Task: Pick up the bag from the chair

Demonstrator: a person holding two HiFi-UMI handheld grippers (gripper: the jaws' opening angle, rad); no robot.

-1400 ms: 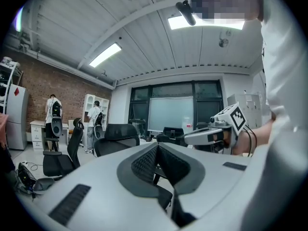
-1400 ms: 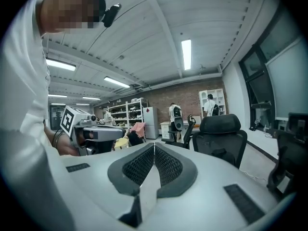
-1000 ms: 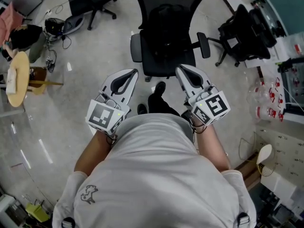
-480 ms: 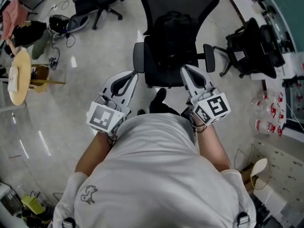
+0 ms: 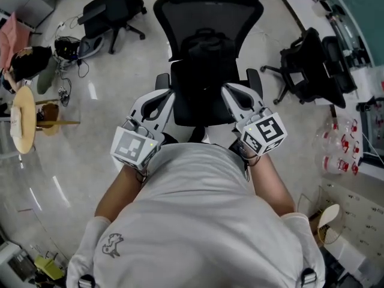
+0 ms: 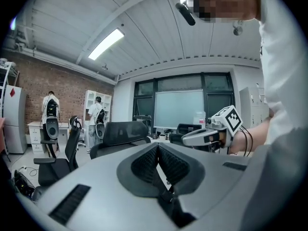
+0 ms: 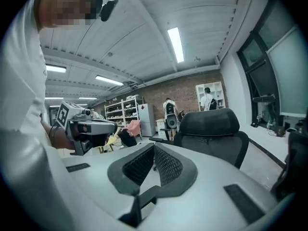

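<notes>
Head view: a black mesh office chair (image 5: 207,5) stands on the pale floor just ahead of the person, with its backrest on the far side. A black bag (image 5: 207,45) lies on the seat, up against the backrest. The left gripper (image 5: 162,98) and the right gripper (image 5: 235,95) point forward at the near corners of the seat, one on each side. Both are clear of the bag and touch nothing. A second black office chair (image 5: 111,9) stands at the far left and a third (image 5: 312,62) at the right. A round wooden stool (image 5: 23,119) sits at the left edge.

Left gripper view: the two ribbed pads meet at their tips, so the jaws are closed with nothing between them. Beyond them is the black mesh office chair, and the right gripper shows to the right. The bag cannot be made out here.

Right gripper view: the jaws are pressed together and empty. The chair's backrest rises just beyond them, right of centre, and the left gripper shows at the left. The gripper body hides the seat, so the bag is out of sight.
</notes>
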